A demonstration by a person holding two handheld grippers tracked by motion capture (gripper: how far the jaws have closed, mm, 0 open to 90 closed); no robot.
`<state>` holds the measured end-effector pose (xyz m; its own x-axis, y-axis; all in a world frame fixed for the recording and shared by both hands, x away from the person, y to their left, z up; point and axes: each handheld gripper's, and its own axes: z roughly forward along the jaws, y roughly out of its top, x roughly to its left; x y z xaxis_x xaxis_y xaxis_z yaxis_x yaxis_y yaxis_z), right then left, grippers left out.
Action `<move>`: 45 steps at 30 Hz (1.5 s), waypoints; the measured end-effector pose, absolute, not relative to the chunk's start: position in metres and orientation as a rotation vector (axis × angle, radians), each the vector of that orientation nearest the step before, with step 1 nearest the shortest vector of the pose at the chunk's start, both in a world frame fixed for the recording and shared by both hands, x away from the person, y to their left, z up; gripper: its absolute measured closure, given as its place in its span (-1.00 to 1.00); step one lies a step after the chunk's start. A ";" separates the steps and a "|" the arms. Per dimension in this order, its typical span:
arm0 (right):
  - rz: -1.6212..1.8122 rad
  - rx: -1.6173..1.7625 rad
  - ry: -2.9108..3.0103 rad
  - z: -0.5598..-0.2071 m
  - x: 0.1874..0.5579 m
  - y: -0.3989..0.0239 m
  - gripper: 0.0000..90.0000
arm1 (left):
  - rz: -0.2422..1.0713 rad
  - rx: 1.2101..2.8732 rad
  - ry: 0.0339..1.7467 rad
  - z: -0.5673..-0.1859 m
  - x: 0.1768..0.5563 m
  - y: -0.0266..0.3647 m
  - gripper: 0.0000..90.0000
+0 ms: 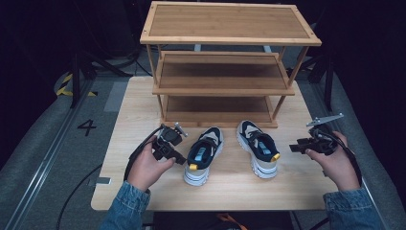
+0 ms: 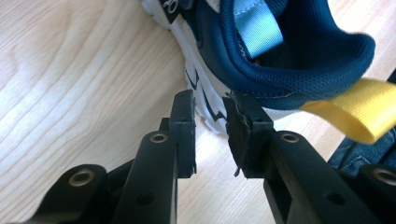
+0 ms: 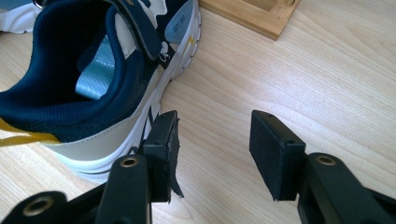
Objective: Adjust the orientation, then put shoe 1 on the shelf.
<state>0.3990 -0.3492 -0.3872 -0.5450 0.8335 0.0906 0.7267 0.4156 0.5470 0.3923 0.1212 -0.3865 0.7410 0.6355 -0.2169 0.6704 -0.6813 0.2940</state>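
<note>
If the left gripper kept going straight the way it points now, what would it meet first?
Most likely the left shoe: the left gripper has its jaws aimed at the white sole near the heel, close to it, though contact can't be judged.

Tabletop pale matt wood grain; rack smooth bamboo-look; shoes navy mesh cloth, white rubbery sole, yellow woven tab; tool pads matt black.

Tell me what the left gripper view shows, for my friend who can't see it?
A navy blue shoe with a white sole and a yellow heel loop lies on a light wooden table. The left tool, with two black jaws slightly apart, reaches up to the side of the shoe near its heel.
</note>
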 end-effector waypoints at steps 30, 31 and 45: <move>0.721 1.311 2.515 -0.394 0.390 -0.354 0.26 | -0.128 2.622 0.796 -0.368 0.381 0.080 0.41; 0.721 1.311 2.515 -0.394 0.390 -0.354 0.26 | -0.128 2.622 0.796 -0.368 0.381 0.080 0.37; 0.688 1.307 2.502 -0.394 0.383 -0.357 0.04 | -0.081 2.628 0.635 -0.339 0.362 0.056 0.03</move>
<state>0.3825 -0.3568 -0.3943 -0.5732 0.8194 0.0088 0.7086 0.4902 0.5075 0.3619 0.0556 -0.3394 0.8932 0.4222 -0.1547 0.4475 -0.8009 0.3979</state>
